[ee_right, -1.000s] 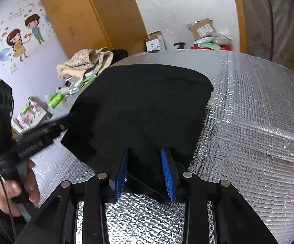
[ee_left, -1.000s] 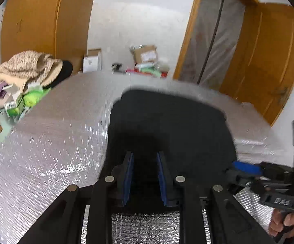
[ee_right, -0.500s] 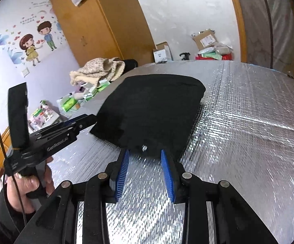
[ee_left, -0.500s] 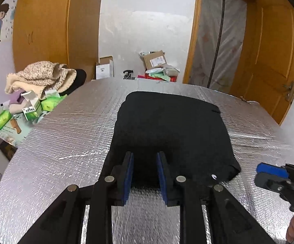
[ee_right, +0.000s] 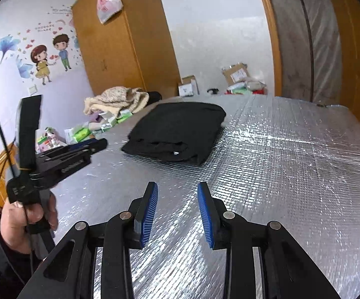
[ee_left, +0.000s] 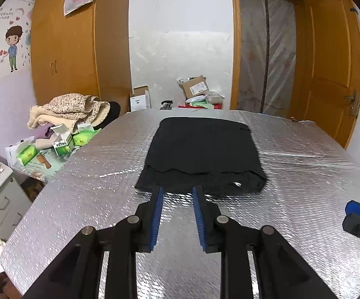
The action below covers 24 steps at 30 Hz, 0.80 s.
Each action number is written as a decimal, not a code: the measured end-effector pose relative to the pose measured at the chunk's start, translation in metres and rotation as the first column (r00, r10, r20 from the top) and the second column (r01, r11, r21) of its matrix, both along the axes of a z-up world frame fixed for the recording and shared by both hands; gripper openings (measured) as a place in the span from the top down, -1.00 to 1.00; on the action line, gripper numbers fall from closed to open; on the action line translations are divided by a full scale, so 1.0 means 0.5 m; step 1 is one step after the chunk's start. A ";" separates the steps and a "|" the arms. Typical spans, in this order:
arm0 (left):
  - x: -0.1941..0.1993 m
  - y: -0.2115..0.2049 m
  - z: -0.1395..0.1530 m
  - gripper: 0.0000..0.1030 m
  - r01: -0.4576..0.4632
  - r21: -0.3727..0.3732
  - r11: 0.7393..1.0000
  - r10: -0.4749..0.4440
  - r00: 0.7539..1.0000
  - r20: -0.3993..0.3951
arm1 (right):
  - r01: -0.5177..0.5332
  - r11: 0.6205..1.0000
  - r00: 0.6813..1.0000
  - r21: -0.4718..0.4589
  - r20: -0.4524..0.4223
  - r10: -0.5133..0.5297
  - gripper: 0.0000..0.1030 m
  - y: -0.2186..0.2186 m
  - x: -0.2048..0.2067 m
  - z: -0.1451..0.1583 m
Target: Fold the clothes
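Straight ahead of the left tool (ee_left: 177, 189), a folded black garment (ee_left: 202, 154) lies flat on the silver quilted tabletop (ee_left: 85, 194), its layered near edge just beyond the tool's blue fingertips (ee_left: 159, 194). That tool's two fingers stand apart with nothing between them, and they hang over bare foil. A small white tag shows on the garment's near edge, to the right of the fingers.

From the right tool (ee_right: 177, 189), the same garment (ee_right: 177, 127) sits ahead and slightly to the left, well apart from its tips. Its blue pads (ee_right: 205, 199) are also spread wide and hold nothing. To its left, the other tool (ee_right: 100, 144) is carried in the person's hand (ee_right: 28, 216), pointing toward the garment's near left corner without touching it.

Beyond the left tool's left side, past the tabletop's edge, a heap of beige cloth (ee_left: 67, 109) rests above green and white cartons (ee_left: 62, 145). Farther ahead, cardboard boxes (ee_left: 195, 87) stand against the white wall, with a wooden wardrobe (ee_left: 65, 57) to the left.
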<state>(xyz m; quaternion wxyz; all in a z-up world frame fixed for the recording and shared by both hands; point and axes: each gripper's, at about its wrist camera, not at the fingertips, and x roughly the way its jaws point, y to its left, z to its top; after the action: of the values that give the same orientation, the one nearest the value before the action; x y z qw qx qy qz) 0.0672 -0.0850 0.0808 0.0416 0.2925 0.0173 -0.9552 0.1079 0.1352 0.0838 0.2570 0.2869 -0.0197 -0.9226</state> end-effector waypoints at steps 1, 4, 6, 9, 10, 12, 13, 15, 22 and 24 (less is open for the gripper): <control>0.002 0.002 -0.003 0.51 0.000 0.006 1.000 0.000 1.000 0.009 | -0.006 1.000 1.000 0.003 -0.017 0.006 0.34 -0.001 0.015 0.002; 0.005 0.007 -0.013 0.51 -0.002 0.019 1.000 0.001 0.999 0.034 | -0.017 1.000 0.999 0.005 -0.037 0.017 0.33 -0.004 0.035 0.005; -0.004 0.007 -0.023 0.51 0.004 0.019 1.000 -0.005 0.999 0.042 | -0.023 1.000 0.999 0.004 -0.046 0.024 0.33 -0.006 0.044 0.007; -0.022 0.008 -0.036 0.51 0.009 0.027 1.000 -0.011 0.999 0.053 | -0.033 0.999 0.998 0.004 -0.060 0.033 0.32 -0.009 0.058 0.009; -0.029 0.011 -0.039 0.51 0.006 0.016 1.000 -0.007 0.999 0.053 | -0.036 0.999 0.997 0.004 -0.064 0.037 0.31 -0.010 0.063 0.009; -0.036 0.019 -0.042 0.51 0.009 0.023 1.000 -0.011 0.998 0.067 | -0.043 0.999 0.996 0.004 -0.073 0.043 0.30 -0.012 0.072 0.010; -0.032 0.026 -0.039 0.51 0.024 0.038 0.999 -0.026 0.998 0.059 | -0.046 0.999 0.996 0.004 -0.078 0.046 0.30 -0.013 0.077 0.011; -0.010 0.050 -0.026 0.51 0.044 0.022 0.999 -0.044 0.999 0.022 | -0.053 0.999 0.995 0.004 -0.087 0.053 0.30 -0.015 0.086 0.012; 0.052 0.082 -0.001 0.51 0.066 -0.002 0.998 -0.066 0.997 -0.028 | 0.022 0.999 0.995 0.028 -0.098 -0.019 0.29 -0.006 0.078 -0.003; 0.055 0.081 -0.006 0.51 0.052 0.000 0.999 -0.052 0.999 -0.001 | 0.027 0.999 0.995 0.032 -0.097 -0.024 0.28 -0.006 0.077 -0.005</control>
<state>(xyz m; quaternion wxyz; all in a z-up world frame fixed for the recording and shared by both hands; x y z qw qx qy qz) 0.0945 -0.0443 0.0777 0.0166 0.2925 0.0097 -0.9561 0.1462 0.1324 0.0813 0.2411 0.2457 0.0045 -0.9389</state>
